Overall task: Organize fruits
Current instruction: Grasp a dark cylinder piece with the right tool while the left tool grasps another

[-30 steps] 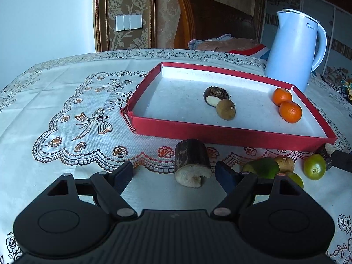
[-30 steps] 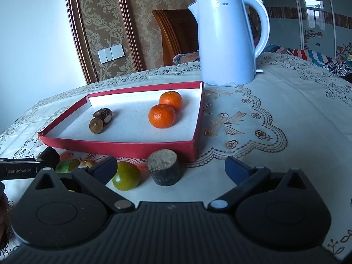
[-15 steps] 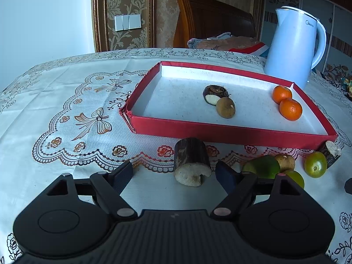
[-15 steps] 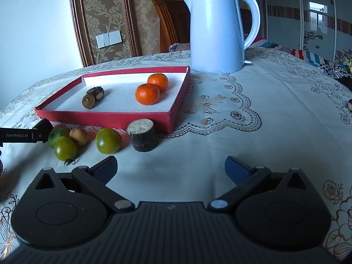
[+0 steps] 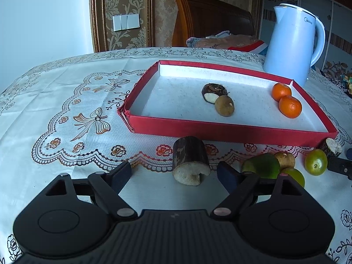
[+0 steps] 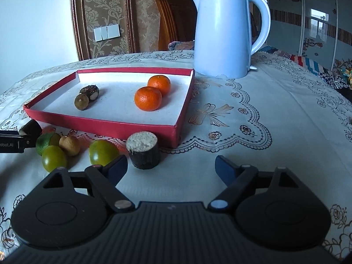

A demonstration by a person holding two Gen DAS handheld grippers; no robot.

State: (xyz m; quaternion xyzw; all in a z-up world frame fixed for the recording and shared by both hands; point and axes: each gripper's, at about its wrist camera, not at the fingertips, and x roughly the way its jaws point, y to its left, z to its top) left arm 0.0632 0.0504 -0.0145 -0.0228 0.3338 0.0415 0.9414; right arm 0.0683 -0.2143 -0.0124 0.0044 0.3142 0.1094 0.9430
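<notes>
A red tray point(image 5: 220, 129) holds two oranges point(image 5: 290, 106), a brown round fruit point(image 5: 224, 109) and a dark chestnut-like piece point(image 5: 212, 91). In front of it a dark sugarcane chunk point(image 5: 190, 164) lies between the fingers of my left gripper point(image 5: 173, 171), whose jaws are opening and touch nothing. My right gripper point(image 6: 170, 165) is closing, with a second cane stump point(image 6: 144, 149) just beyond its left finger point(image 6: 116, 167) and untouched. Green fruits point(image 6: 103, 153) and a brown longan point(image 6: 69, 145) lie left of that stump.
A pale blue kettle point(image 6: 222, 33) stands behind the tray's right corner point(image 6: 176, 129). A wooden chair point(image 5: 209, 19) with cloth on it is at the table's far side. The embroidered tablecloth point(image 6: 253, 114) stretches right of the tray.
The right gripper's view pulled back, then came forward again to the cane stump, and its jaws have narrowed. The left view barely changed; the right gripper's finger is back at its right edge.
</notes>
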